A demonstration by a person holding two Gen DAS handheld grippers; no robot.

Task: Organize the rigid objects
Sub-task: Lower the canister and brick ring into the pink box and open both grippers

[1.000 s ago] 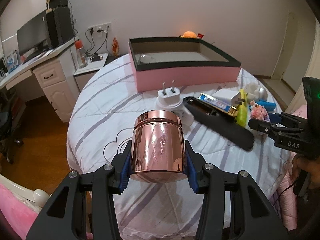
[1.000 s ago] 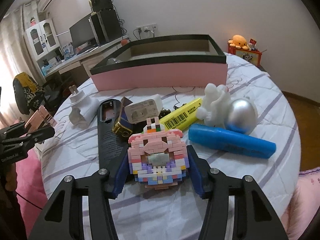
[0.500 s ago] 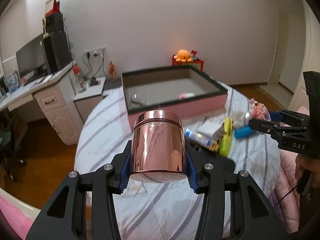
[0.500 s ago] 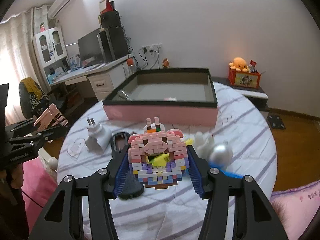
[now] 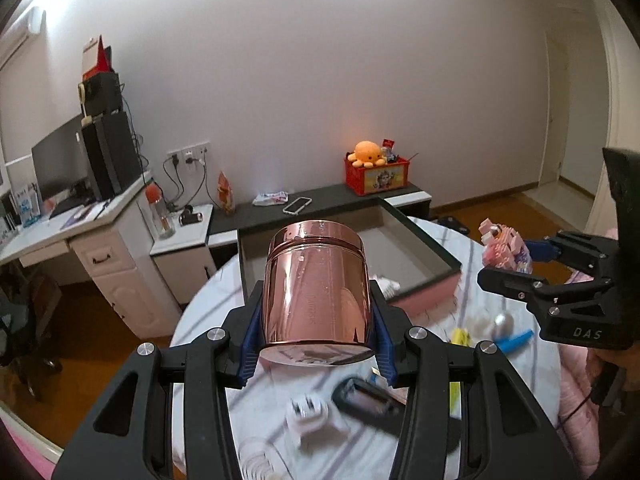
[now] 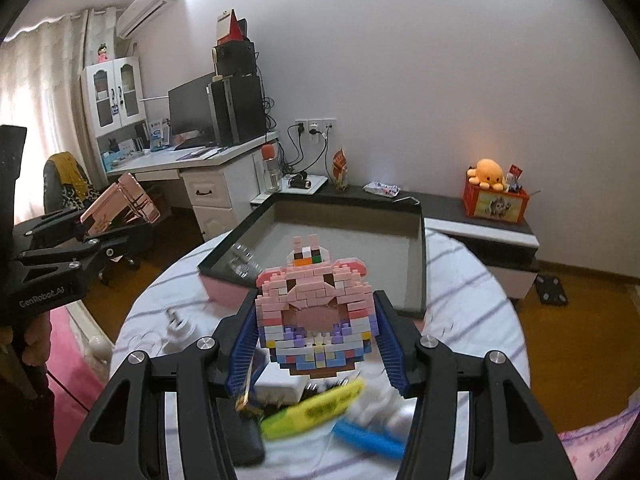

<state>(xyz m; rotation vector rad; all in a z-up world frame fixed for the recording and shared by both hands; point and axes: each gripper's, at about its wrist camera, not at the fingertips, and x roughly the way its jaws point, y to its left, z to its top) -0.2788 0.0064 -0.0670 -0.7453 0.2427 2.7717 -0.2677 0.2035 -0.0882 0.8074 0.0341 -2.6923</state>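
Observation:
My left gripper [image 5: 316,336] is shut on a rose-gold metal can [image 5: 316,292] and holds it high above the table, in front of the pink box [image 5: 424,276]. My right gripper [image 6: 316,338] is shut on a pink brick-built pig [image 6: 316,316], also lifted, facing the open box [image 6: 416,264]. In the left wrist view the right gripper [image 5: 516,262] shows at the right with the pig [image 5: 504,248]. In the right wrist view the left gripper [image 6: 108,232] shows at the left with the can [image 6: 120,204].
On the striped round table [image 6: 472,292] lie a white plug [image 6: 176,328], a yellow marker [image 6: 316,408], a blue marker [image 6: 368,436], a black case [image 5: 372,400] and a silver ball [image 5: 504,322]. The box holds a few small items. A desk [image 5: 104,224] stands left.
Both grippers have risen well above the table with the can and the pig, and now look down towards the box from higher up.

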